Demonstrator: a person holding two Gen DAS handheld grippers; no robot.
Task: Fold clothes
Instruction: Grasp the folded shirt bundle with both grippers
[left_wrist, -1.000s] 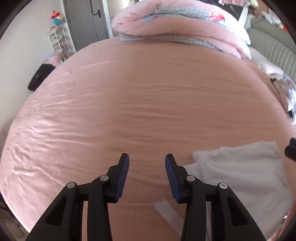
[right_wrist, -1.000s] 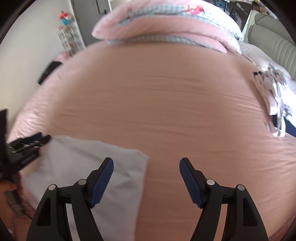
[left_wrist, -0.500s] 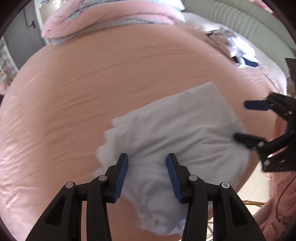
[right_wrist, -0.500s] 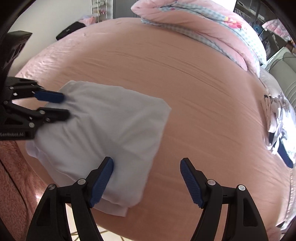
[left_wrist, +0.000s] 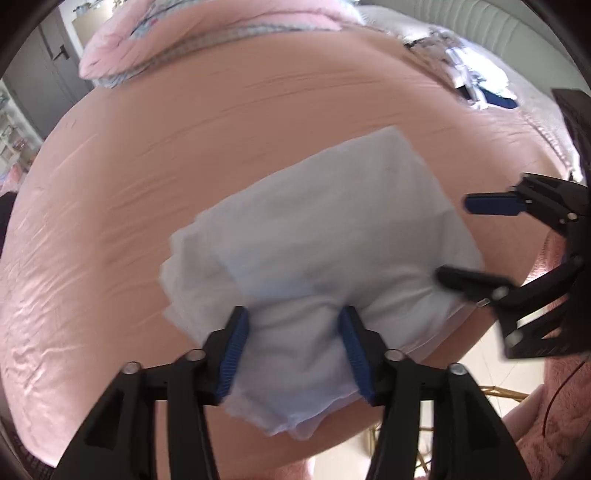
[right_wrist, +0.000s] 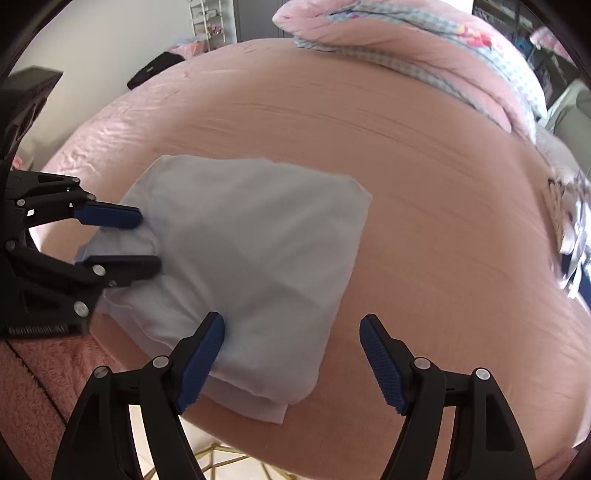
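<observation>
A folded white garment (left_wrist: 317, 243) lies near the front edge of the pink bed; it also shows in the right wrist view (right_wrist: 255, 258). My left gripper (left_wrist: 295, 347) is open, its blue pads astride the garment's near bunched end. It shows in the right wrist view (right_wrist: 122, 240) at the garment's left end. My right gripper (right_wrist: 291, 354) is open, its left fingertip (right_wrist: 207, 339) over the garment's near edge, the right one over bare sheet. It also appears in the left wrist view (left_wrist: 476, 243) at the garment's right side.
The pink bedsheet (right_wrist: 443, 221) covers the bed. A rolled pink and checked quilt (right_wrist: 424, 40) lies at the far side. Loose clothes (left_wrist: 476, 81) lie at the right edge. Light floor and a gold wire frame (right_wrist: 221, 458) lie below the bed's front edge.
Both grippers have moved closer to the white garment. My left gripper's pads now sit around its bunched end. My right gripper has advanced over its near edge.
</observation>
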